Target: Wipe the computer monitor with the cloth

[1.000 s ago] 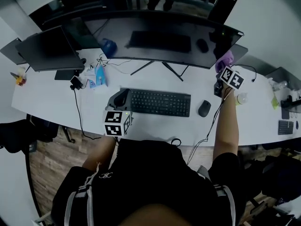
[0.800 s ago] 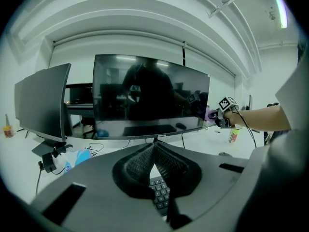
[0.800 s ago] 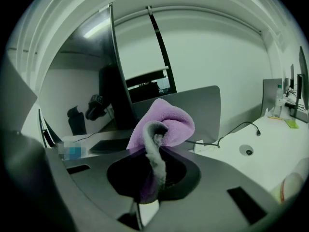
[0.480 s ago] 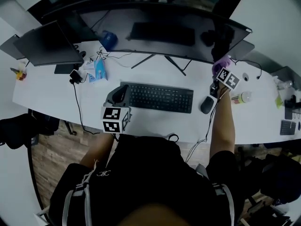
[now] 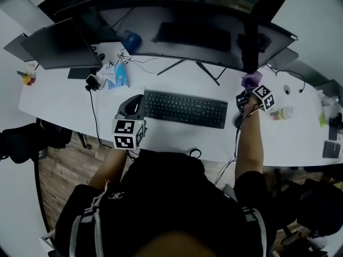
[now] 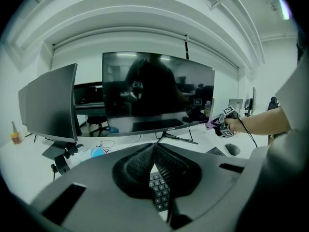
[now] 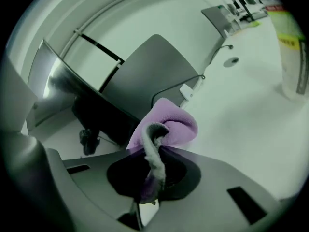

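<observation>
The person sits at 6 o'clock in the head view, close to a white desk (image 5: 64, 103). The left gripper (image 5: 135, 107) hangs just over the desk at the 9 o'clock end of the keyboard (image 5: 185, 108). In the left gripper view its two fingers (image 6: 166, 161) are pressed together with nothing between them, and a bit of keyboard shows under them. The mouse (image 5: 237, 121) lies at the 3 o'clock end of the keyboard, partly hidden by the right arm. The right gripper (image 5: 247, 90) is just past the mouse, toward 1 o'clock from it. In the right gripper view its fingers (image 7: 183, 170) are pinching the cloth (image 7: 169, 124), which is purple and bunched up into a soft lump that sticks out past the tips. In the head view the cloth (image 5: 251, 80) sits right under the low 4 o'clock corner of the monitor (image 5: 203, 36). I cannot tell if it is touching the screen. A bottle (image 5: 283, 113) lies on the desk at 3 o'clock from the right gripper. The monitor is big, dark and curved, and it stands at 12 o'clock behind the keyboard. A smaller screen (image 5: 59, 47) stands at 10 o'clock, with a blue packet (image 5: 120, 75) and some wires between the two.
</observation>
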Demonstrator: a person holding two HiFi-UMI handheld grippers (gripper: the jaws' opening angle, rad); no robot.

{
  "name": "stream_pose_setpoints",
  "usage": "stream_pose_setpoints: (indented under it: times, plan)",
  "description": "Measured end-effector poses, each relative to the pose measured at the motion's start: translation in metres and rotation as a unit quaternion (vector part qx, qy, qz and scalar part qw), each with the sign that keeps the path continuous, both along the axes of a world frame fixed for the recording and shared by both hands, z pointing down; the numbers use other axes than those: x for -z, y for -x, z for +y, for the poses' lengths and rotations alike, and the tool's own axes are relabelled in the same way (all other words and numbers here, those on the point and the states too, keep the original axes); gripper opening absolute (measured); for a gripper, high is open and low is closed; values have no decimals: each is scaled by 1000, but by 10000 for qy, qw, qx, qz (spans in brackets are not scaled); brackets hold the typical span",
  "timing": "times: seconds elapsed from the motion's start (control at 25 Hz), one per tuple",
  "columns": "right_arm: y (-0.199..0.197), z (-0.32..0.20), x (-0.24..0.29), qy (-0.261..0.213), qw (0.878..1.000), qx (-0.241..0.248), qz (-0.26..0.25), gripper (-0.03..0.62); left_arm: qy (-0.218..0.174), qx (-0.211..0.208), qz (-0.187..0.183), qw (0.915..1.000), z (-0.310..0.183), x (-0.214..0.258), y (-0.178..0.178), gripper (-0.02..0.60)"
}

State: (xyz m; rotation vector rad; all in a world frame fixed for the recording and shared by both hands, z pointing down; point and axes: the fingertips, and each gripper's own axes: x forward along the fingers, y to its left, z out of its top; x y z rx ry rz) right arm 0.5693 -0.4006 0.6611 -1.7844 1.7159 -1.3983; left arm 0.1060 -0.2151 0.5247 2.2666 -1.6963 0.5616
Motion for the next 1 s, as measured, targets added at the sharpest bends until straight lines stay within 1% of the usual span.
stream_pose_setpoints:
  times: [0.04, 0.12, 0.32, 0.44, 0.64, 0.8, 1.0]
  plan:
    - [5, 1, -1, -43, 9998, -62, -207, 55, -2, -3, -4, 10000, 0, 0, 2, 12]
    - [16, 3, -4, -95, 9990, -78, -431, 55, -9, -23, -5, 10000, -1, 1, 5, 12]
    - [62, 1, 0, -230, 9970, 235, -705, 55, -71, -23, 21, 10000, -2, 4, 15, 14]
    - [84, 2, 4, -254, 9962, 321, -764, 57, -91, -19, 50, 9999, 0, 4, 24, 14]
    - [122, 2, 5, -218, 9962, 498, -679, 57, -111, 20, 110, 9999, 3, 2, 52, 14]
    - [158, 3, 7, -192, 9959, 712, -527, 56, -121, 71, 154, 9998, 3, 2, 83, 14]
    - [208, 4, 9, -104, 9926, 1206, -51, 57, -107, 136, 169, 9997, 6, 4, 123, 14]
